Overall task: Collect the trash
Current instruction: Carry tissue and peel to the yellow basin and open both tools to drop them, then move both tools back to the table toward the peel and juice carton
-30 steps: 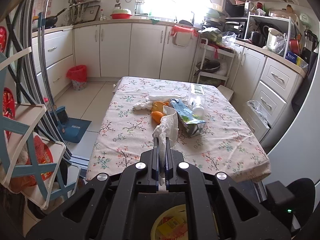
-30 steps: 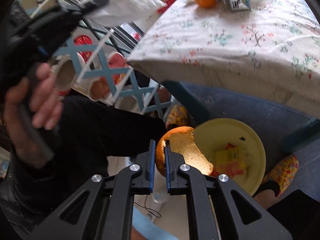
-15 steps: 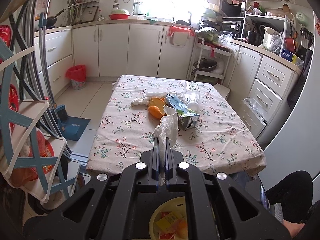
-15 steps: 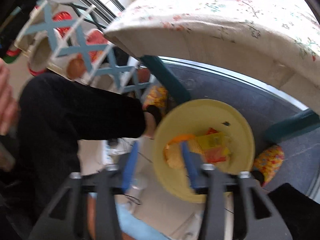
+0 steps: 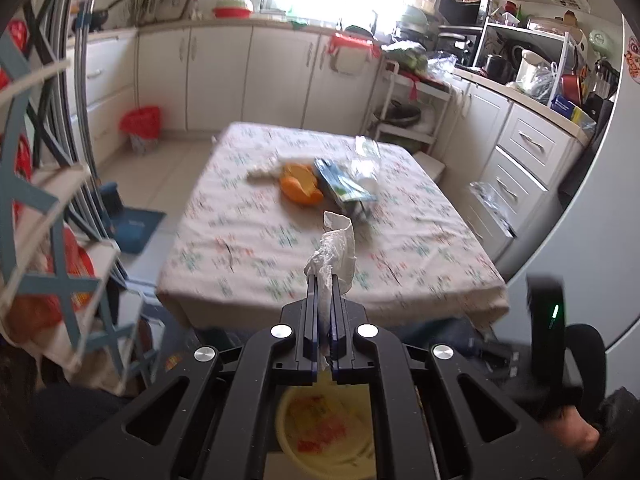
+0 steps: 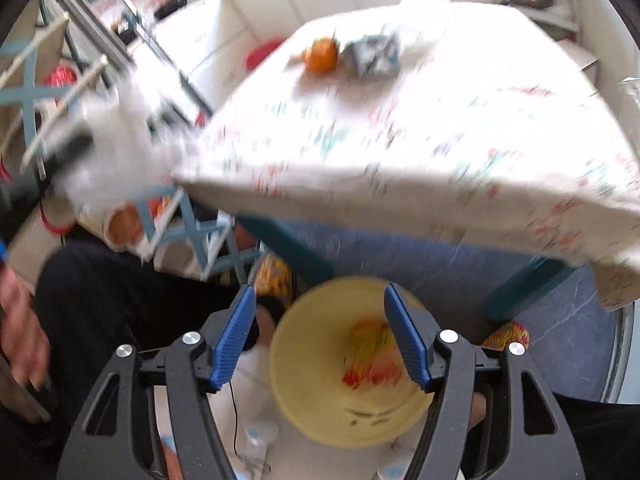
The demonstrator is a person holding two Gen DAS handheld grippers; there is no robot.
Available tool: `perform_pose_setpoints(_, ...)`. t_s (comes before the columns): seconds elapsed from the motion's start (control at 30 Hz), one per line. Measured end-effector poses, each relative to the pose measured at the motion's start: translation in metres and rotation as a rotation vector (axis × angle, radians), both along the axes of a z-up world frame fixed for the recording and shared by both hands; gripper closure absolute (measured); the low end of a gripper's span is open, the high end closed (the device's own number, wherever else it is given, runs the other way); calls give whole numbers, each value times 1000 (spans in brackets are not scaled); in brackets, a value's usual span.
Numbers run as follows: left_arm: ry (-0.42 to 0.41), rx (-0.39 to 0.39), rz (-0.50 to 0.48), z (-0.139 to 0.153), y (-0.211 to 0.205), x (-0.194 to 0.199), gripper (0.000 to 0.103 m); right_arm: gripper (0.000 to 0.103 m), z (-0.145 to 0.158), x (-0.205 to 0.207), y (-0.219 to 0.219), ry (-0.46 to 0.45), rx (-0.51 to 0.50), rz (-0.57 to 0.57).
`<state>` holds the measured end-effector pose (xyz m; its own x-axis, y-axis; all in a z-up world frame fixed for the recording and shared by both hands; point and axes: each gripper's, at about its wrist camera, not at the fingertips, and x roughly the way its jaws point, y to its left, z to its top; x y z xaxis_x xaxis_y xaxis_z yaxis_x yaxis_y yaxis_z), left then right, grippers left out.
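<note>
Peel dropped – right tongs (image 6: 320, 334) opening, empty, over bowl (image 6: 312, 408); left tongs (image 5: 325, 294) pinch tissue (image 5: 334, 248)

Black gripper frames — silver screws, blue fingers (image 6: 236, 336).

Crinkled white paper napkin (image 5: 334, 249), floral cloth tablecloth (image 5: 256, 240) looking matt, smooth yellow plastic bowl (image 6: 312, 400), ribbed blue rubbery pads (image 6: 236, 340), matt black plastic gripper frame (image 5: 320, 400), shiny metal bolts (image 5: 280, 331)
</note>
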<state>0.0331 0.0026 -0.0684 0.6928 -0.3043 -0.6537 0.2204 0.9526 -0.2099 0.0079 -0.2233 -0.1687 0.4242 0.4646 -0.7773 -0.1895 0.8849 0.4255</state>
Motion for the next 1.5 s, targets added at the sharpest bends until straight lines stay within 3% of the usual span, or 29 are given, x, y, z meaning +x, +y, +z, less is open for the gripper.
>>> perform_pose_setpoints(0.23, 138, -30, -67, -39, -16, -18, 99, 33, 10, 1, -28, -44, 47, -140)
perform_pose_setpoints(0.47, 271, -5, -141, -74, -39, -23, 98, 32, 15, -5, -43, -64, 71, -184)
perform_pose_setpoints(0.5, 301, 9, -156, -80, -43, -23, 97, 32, 15, -6, -45, -66, 75, -189)
perform_pose_setpoints(0.57, 335, 48, -168, -90, -48, -25, 78, 32, 17, -7, -48, -69, 79, -196)
perform_pose_setpoints(0.63, 331, 89, -156, -95, -50, -27, 64, 31, 18, -8, -49, -72, 84, -203)
perform_pose_setpoints(0.9, 221, 203, -62, -84, -43, -29, 43, 28, 18, -9, -50, -73, 85, -209)
perform_pose_setpoints(1.07, 178, 229, -24, -79, -39, -28, 33, 27, 18, -8, -48, -69, 82, -207)
perform_pose_setpoints(1.5, 136, 252, 6, -76, -38, -24, 21, 25, 19, -3, -34, -80, 62, -182)
